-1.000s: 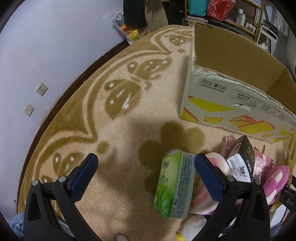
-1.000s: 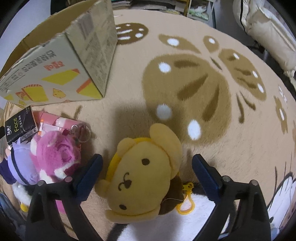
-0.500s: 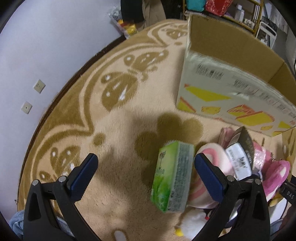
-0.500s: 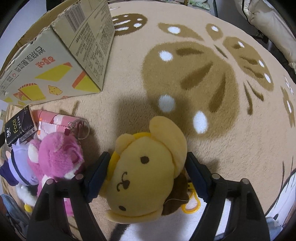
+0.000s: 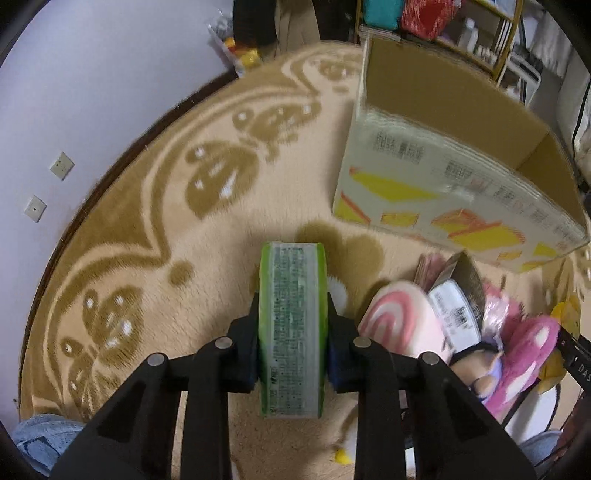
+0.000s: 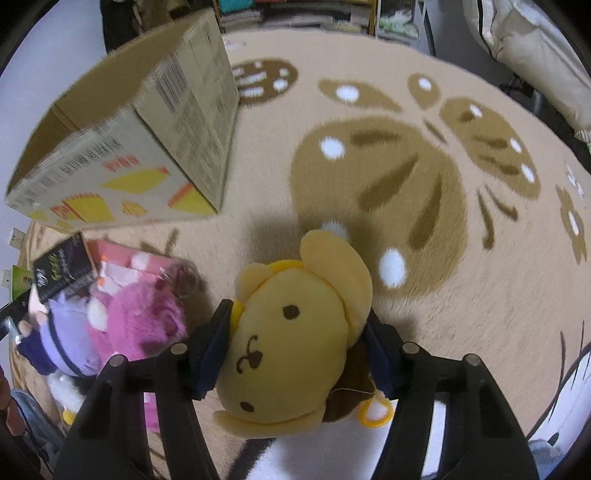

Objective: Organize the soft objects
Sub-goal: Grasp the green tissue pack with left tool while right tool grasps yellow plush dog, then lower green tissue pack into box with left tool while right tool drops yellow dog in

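My left gripper (image 5: pixel 291 314) is shut on a green tissue pack (image 5: pixel 291 332), held upright between the blue pads above the rug. My right gripper (image 6: pixel 295 332) is shut on a yellow dog plush (image 6: pixel 291 332), its face towards the camera. An open cardboard box (image 5: pixel 443 162) stands on the rug ahead of both; it also shows in the right wrist view (image 6: pixel 122 147). A pile of soft things lies beside it: a pink swirl plush (image 5: pixel 399 321), a pink bear plush (image 6: pixel 147 321), a purple doll (image 6: pixel 62 343) and a black tissue pack (image 6: pixel 62 273).
A beige rug with brown butterfly patterns (image 6: pixel 406 177) covers the floor. A wall with sockets (image 5: pixel 61 166) runs on the left. Shelves (image 5: pixel 443 26) stand behind the box. A cushion (image 6: pixel 535 55) lies at the far right. A white plush (image 6: pixel 332 454) lies under the right gripper.
Both grippers went from open to shut: the left closed on the green tissue pack, the right on the yellow dog plush. Both views blur slightly, showing lifting motion.
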A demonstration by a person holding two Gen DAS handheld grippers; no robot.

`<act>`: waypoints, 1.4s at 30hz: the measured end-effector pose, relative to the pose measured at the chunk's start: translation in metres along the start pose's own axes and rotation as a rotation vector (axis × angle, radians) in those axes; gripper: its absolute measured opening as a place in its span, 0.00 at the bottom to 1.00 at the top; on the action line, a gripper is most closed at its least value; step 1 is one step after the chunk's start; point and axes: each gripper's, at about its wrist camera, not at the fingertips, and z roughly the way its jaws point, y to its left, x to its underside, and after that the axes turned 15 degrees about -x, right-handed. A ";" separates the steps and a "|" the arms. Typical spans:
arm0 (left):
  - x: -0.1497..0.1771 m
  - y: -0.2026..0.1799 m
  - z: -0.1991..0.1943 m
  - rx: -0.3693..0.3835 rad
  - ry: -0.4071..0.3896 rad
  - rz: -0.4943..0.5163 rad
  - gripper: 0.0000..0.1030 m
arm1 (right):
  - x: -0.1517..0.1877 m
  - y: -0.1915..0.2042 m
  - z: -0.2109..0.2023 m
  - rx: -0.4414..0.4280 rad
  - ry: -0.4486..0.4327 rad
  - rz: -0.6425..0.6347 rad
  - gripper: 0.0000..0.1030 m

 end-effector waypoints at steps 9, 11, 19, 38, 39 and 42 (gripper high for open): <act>-0.016 0.017 -0.060 -0.036 -0.241 -0.046 0.25 | -0.016 0.019 -0.054 -0.039 -0.220 -0.076 0.66; -0.021 0.015 -0.073 -0.047 -0.313 -0.042 0.25 | -0.019 0.027 -0.070 -0.061 -0.276 -0.101 0.66; -0.039 -0.017 -0.109 -0.062 -0.481 0.043 0.25 | -0.035 0.065 -0.102 -0.078 -0.409 -0.222 0.66; -0.080 -0.074 -0.110 -0.079 -0.588 0.154 0.26 | -0.095 0.108 -0.082 -0.172 -0.485 -0.365 0.67; -0.081 -0.072 -0.107 -0.073 -0.584 0.149 0.26 | -0.095 0.108 -0.079 -0.179 -0.484 -0.368 0.67; -0.087 -0.071 -0.099 -0.055 -0.562 0.126 0.26 | -0.098 0.107 -0.069 -0.193 -0.476 -0.363 0.68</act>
